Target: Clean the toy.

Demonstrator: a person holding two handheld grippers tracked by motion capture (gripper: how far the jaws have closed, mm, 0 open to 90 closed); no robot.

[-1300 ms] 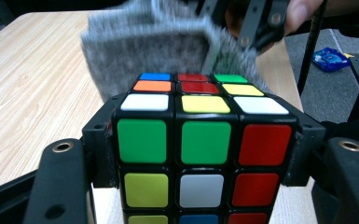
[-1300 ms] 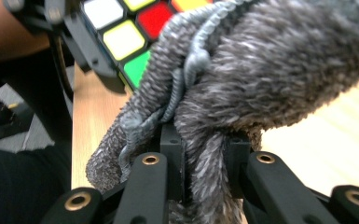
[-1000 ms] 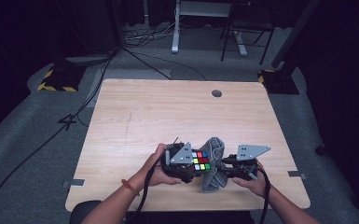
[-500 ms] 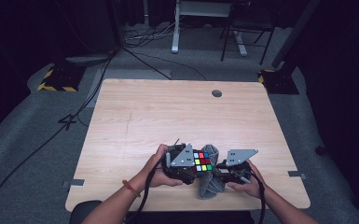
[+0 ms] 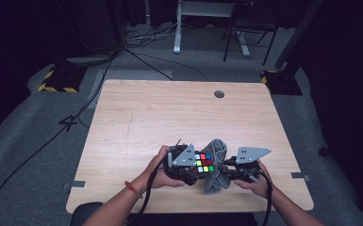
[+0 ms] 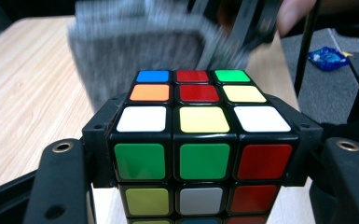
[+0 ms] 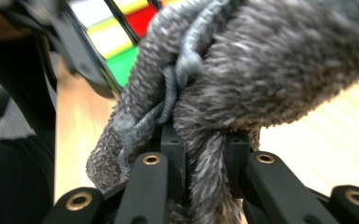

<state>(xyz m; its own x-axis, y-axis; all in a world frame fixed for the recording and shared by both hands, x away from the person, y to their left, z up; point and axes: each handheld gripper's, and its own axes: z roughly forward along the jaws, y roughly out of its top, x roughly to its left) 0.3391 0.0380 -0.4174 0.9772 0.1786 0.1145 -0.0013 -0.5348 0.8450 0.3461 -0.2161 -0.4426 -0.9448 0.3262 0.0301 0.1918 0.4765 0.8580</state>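
The rigid, smooth Rubik's cube point(image 6: 200, 140) is clamped across opposite faces by the left hand-held gripper point(image 5: 188, 170). The soft, limp grey cloth point(image 7: 261, 79) is pinched by the right hand-held gripper point(image 7: 205, 158); a bunched fold is judged the best hold.

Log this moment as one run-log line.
left gripper: shut on scrambled multicolour puzzle cube | right gripper: shut on fuzzy grey cloth | cloth against cube | pale wooden table

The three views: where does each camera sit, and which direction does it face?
High view: above the person's side, facing forward and down at the table; forearms and both hands show.
Left gripper view: on the left gripper, facing the cube it clamps.
Right gripper view: on the right gripper, facing the grey cloth it pinches.
Shared: cube and cloth.
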